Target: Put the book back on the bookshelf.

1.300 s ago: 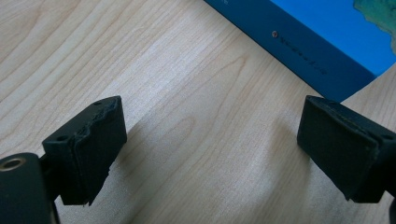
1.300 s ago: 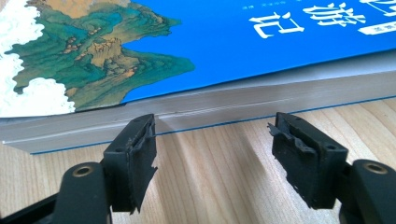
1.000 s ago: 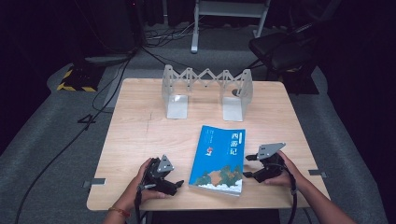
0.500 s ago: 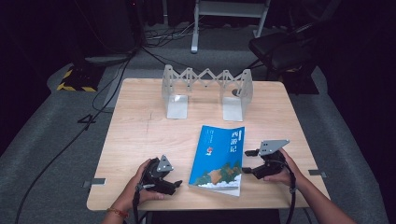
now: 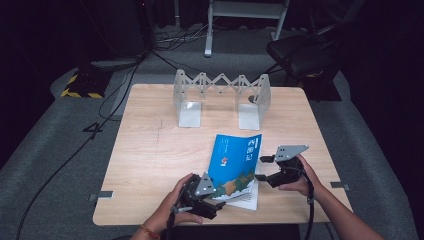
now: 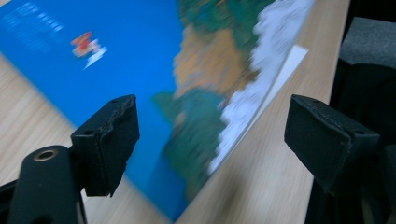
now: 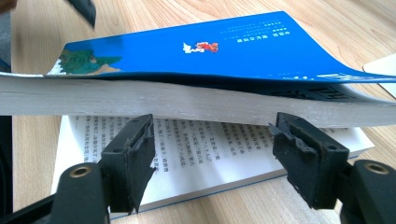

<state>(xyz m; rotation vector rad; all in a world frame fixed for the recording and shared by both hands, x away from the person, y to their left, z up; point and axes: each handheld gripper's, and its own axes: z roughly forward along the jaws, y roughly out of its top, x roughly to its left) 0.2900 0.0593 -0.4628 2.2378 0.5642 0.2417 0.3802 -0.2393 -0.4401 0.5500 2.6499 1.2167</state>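
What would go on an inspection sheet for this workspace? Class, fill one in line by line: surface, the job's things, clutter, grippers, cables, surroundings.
Surface: pale wooden table, bare around the work.
Job's things: blue book lying near the front edge, its upper part lifted so printed pages show beneath.
Clutter: folding metal book rack standing at the far side; nothing else seen.
Grippers: left gripper at the book's near left corner, jaws open and just been closing, pads not on the book; right gripper at the book's right edge, jaws apart beneath the raised block of pages, contact unclear.
Cables: black cables across the floor at the left.
Surroundings: grey carpet, yellow-black striped block, dark chair.
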